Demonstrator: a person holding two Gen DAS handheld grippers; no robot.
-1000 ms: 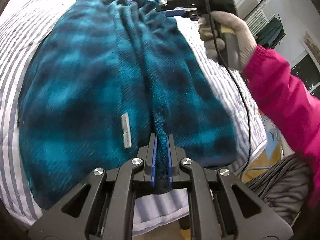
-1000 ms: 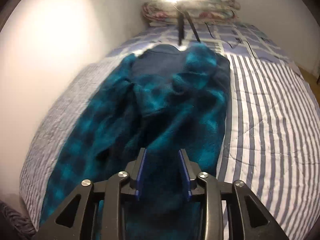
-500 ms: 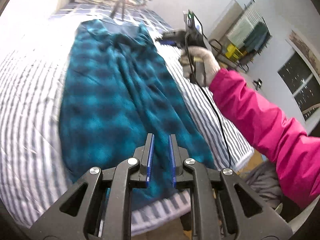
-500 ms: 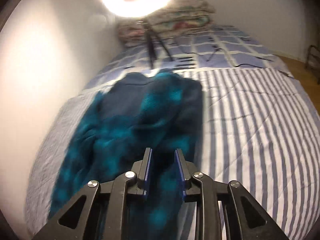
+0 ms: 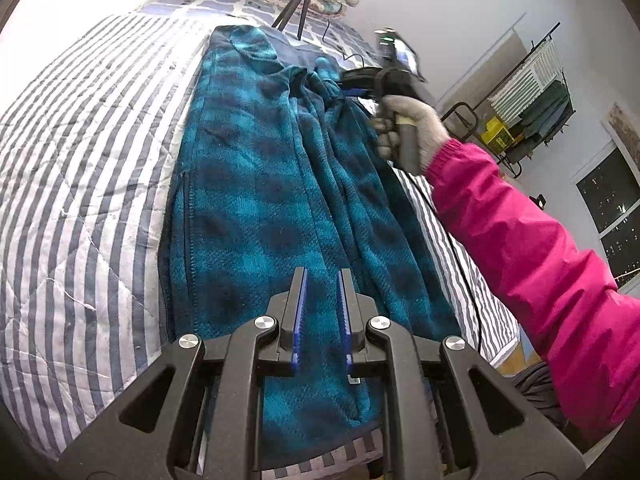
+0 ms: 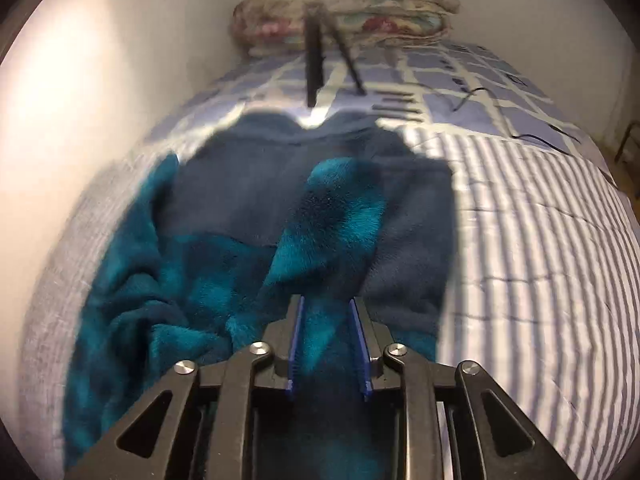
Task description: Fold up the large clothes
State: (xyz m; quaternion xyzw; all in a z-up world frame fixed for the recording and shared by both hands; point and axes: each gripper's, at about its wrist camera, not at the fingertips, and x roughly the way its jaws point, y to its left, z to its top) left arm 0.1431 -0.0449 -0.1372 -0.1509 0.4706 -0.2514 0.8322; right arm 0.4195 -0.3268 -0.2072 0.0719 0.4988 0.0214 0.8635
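The teal plaid fleece garment [image 5: 256, 208] lies lengthwise on the striped quilt [image 5: 80, 184], already doubled along its length, its collar end toward the tripod [image 5: 298, 8] and its hem at the near edge of the bed; in the right wrist view the navy lining [image 6: 224, 192] shows at the collar end, with a loose plaid flap [image 6: 332, 224] lying over it. My left gripper [image 5: 322, 320] hovers above the hem, jaws parted by a narrow gap, holding nothing; my right gripper [image 6: 329, 344] sits low at the collar end, jaws moderately apart with fleece between them, though I cannot tell whether they pinch it. For a clean fold, I judge both grippers should take matching corners and smooth the ridged right edge first; the thick pile may slip from a shallow bite.
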